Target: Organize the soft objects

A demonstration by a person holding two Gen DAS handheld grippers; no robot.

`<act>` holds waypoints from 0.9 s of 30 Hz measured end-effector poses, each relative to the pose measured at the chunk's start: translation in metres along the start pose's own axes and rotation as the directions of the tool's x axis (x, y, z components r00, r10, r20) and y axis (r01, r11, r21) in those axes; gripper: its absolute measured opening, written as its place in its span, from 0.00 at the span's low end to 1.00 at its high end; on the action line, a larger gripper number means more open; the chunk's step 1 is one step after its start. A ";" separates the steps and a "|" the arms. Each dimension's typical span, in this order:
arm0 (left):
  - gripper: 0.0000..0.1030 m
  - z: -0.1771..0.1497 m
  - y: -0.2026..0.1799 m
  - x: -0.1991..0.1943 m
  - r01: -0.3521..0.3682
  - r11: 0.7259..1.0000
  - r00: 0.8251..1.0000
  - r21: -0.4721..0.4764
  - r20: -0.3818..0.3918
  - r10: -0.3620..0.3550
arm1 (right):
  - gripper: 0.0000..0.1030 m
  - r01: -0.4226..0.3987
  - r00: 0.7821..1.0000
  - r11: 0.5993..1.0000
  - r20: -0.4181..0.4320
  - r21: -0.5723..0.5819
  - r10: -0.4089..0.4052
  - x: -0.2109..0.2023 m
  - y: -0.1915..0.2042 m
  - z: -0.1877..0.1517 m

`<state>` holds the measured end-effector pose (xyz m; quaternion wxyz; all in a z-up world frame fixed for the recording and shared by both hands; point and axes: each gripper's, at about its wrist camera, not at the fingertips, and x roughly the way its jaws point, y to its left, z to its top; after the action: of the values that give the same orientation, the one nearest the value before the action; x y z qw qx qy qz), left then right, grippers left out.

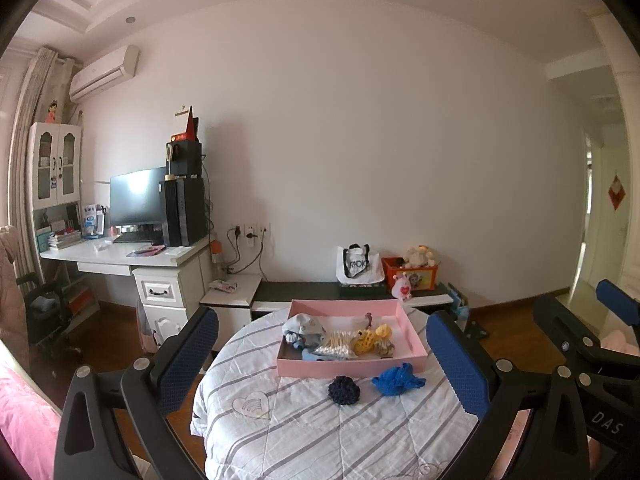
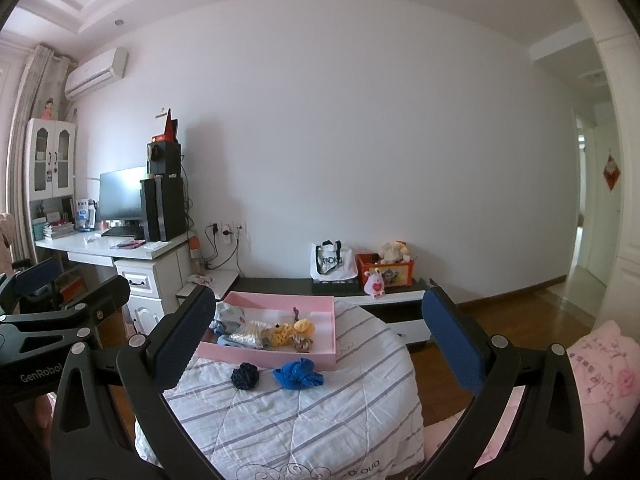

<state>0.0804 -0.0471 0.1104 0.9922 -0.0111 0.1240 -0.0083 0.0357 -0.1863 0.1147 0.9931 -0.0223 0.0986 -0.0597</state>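
A pink tray (image 1: 348, 367) lies on a quilt with grey stripes (image 1: 304, 432), and both grippers are raised above the near part of this quilt, well apart from the tray. The left gripper (image 1: 322, 364) has its two blue-padded fingers (image 1: 188, 360) spread wide, and nothing is between them. The right gripper (image 2: 320, 350) is spread wide in the same way and also holds nothing. Inside the tray there are several soft things close together: a pale blue cloth piece (image 1: 302, 326) at the left, a clear bag of cotton swabs (image 1: 338, 345) in the middle, and a yellow knitted toy (image 1: 366, 342) to the right of the bag (some smaller pieces beside it are too small to name). Two things are outside the tray, on the quilt just before its front wall: a dark navy knitted ball (image 1: 344, 390) and, beside it on the right, a bright blue knitted piece (image 1: 398, 379). They are near each other but they do not touch.
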 end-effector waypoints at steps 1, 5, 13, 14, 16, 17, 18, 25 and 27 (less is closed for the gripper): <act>1.00 0.000 0.000 0.000 0.001 1.000 1.000 0.001 -0.005 -0.001 | 1.00 0.001 1.000 1.000 -0.006 0.001 -0.001 0.002 -0.001 -0.001; 1.00 -0.001 0.002 0.007 0.001 1.000 1.000 0.000 -0.031 -0.001 | 1.00 0.002 1.000 1.000 -0.028 -0.001 -0.002 0.009 0.000 -0.006; 1.00 -0.004 0.006 0.027 0.006 1.000 0.994 0.002 -0.107 -0.006 | 1.00 0.004 0.994 1.000 -0.106 -0.004 -0.004 0.033 -0.002 -0.020; 1.00 -0.004 0.006 0.030 0.006 1.000 0.993 0.002 -0.119 -0.006 | 1.00 0.004 0.993 1.000 -0.116 -0.005 -0.004 0.036 -0.003 -0.021; 1.00 -0.003 0.007 0.036 0.008 1.000 0.991 0.001 -0.135 -0.008 | 1.00 0.004 0.991 1.000 -0.137 -0.010 -0.005 0.042 -0.003 -0.025; 1.00 -0.004 0.009 0.039 0.011 1.000 0.989 0.001 -0.145 -0.010 | 1.00 0.005 0.989 1.000 -0.146 -0.012 -0.006 0.045 -0.002 -0.026; 1.00 -0.005 0.009 0.044 0.013 1.000 0.987 0.000 -0.160 -0.013 | 1.00 0.006 0.987 1.000 -0.160 -0.014 -0.008 0.049 -0.002 -0.028; 1.00 -0.013 0.013 0.074 0.018 1.000 0.966 0.000 -0.258 -0.017 | 1.00 0.002 0.968 1.000 -0.252 -0.017 -0.006 0.075 -0.001 -0.048; 1.00 -0.016 0.013 0.085 0.014 1.000 0.957 0.002 -0.289 -0.013 | 1.00 -0.003 0.959 1.000 -0.285 -0.017 -0.002 0.085 -0.002 -0.055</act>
<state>0.1592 -0.0363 0.0739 0.9634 -0.0088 0.2673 -0.0168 0.1073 -0.2000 0.0441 0.9684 -0.0220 0.2408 -0.0611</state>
